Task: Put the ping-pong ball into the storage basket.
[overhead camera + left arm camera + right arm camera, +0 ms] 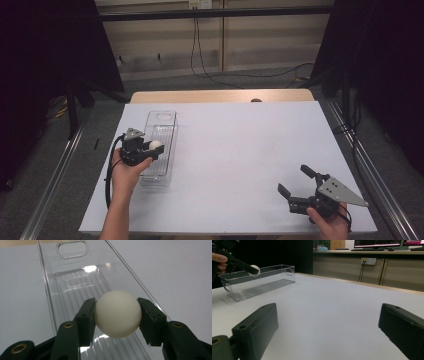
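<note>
Closest up, the left gripper (117,315) has its black jaws clamped on either side of a cream-white ball (117,313), holding it right over the ribbed floor of a clear plastic bin (72,287). From the high view that bin (161,125) sits lengthwise on the left part of the white table (240,150), and the ball (154,145) is just above its rim. Right gripper (299,181) is well apart, low at the near right, jaws spread wide with nothing between them

Both my forearms are bare. Each hand-held gripper (156,150) is black with brass-ringed screw holes, a grey three-cornered plate (342,192) and a black cable (107,175).
</note>
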### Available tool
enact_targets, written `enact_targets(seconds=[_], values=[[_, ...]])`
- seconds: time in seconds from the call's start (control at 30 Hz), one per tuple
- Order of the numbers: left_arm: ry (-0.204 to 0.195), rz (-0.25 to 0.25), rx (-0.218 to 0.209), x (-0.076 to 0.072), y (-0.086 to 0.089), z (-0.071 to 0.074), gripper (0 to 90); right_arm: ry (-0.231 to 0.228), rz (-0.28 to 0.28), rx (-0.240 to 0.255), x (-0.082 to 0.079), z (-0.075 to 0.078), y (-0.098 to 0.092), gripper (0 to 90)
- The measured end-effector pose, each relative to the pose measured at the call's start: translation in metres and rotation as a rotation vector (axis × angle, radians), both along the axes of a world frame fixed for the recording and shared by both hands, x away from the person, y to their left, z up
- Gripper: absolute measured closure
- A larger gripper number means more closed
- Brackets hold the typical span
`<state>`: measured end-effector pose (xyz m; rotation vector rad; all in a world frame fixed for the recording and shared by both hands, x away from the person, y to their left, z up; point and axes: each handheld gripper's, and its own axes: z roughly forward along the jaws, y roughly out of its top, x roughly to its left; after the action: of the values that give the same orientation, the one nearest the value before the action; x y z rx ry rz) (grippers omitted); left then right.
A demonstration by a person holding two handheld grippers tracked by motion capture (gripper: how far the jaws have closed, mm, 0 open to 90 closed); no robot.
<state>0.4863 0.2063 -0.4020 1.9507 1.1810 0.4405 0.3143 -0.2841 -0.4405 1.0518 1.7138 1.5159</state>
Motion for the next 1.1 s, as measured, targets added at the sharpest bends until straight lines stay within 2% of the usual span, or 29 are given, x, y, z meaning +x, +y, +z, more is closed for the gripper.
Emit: enact_targets(seconds=[0.47, 0.77, 1.1], values=[[0.000, 0.006, -0.001, 0.0006, -0.0002, 0.0001, 50.9, -0.006, 0.008, -0.011, 0.0002, -0.0002, -0.0004, 2.3], [-0.007, 0.009, 0.012, 0.0022, -0.0003, 0.0001, 50.9, -0.004, 0.009, -0.009, 0.0000, -0.0001, -0.0003, 2.3], [-0.012, 0.028, 0.002, 0.0027, -0.0003, -0.0001, 50.2, -0.005, 0.002, -0.006, -0.0005, 0.0001, -0.0005, 2.3]])
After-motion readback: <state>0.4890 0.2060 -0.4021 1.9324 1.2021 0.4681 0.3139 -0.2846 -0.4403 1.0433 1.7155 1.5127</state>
